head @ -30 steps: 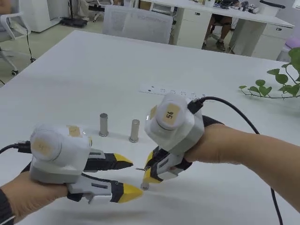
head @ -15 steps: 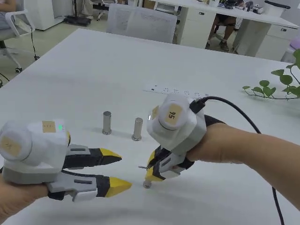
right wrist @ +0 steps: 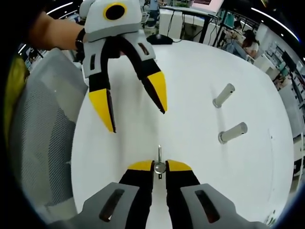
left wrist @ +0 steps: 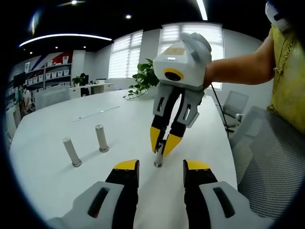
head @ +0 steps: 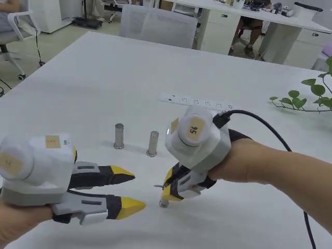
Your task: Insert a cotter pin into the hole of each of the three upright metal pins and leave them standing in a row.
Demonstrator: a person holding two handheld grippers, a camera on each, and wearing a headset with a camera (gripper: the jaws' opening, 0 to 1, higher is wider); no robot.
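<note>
the cotter pin (right wrist: 159, 155) sits pinched between the yellow tips of the right gripper (right wrist: 159, 167), its thin shank poking out past them. in the head view that same shank shows as a small sliver (head: 157, 185) jutting left from the right gripper (head: 166, 193). directly under those tips stands the third metal pin (head: 163, 203), upright on the white table (head: 104, 78), with only its lower part visible (whether the cotter pin is in its hole i cannot tell). in the left gripper view this pin (left wrist: 158, 160) rises just below the nearly touching tips of the right gripper (left wrist: 163, 142).

the left gripper (head: 129, 190) is held just left of the third pin, jaws spread wide with nothing between them, pointing toward it; its own view shows the two yellow tips (left wrist: 161, 167) on either side of the pin, apart from it.

farther back stand the first metal pin (head: 119, 136) and the second metal pin (head: 153, 143), upright, side by side and bare. beyond them lie a white power strip (head: 192, 102) and, at the table's right edge, a green plant (head: 306, 98).
</note>
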